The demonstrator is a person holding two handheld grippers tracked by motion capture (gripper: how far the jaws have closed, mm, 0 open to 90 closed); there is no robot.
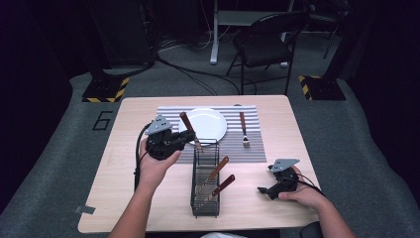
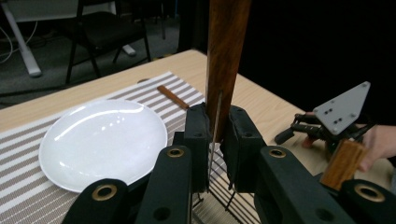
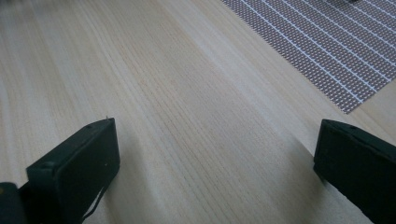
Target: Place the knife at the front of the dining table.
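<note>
Wooden-handled knife (image 1: 190, 131), tilted handle-up, blade pinched low, above black wire rack (image 1: 205, 191), beside plate

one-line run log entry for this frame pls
left gripper: shut on knife, above wire rack | right gripper: open, on table | fork: on placemat

The knife (image 2: 226, 51) had a dark, smooth wooden handle and a thin metal blade. The plate (image 2: 100, 140) was glossy white ceramic. The placemat (image 3: 327, 42) looked woven and rough beside the desk (image 3: 177, 107), pale matt wood.
</note>
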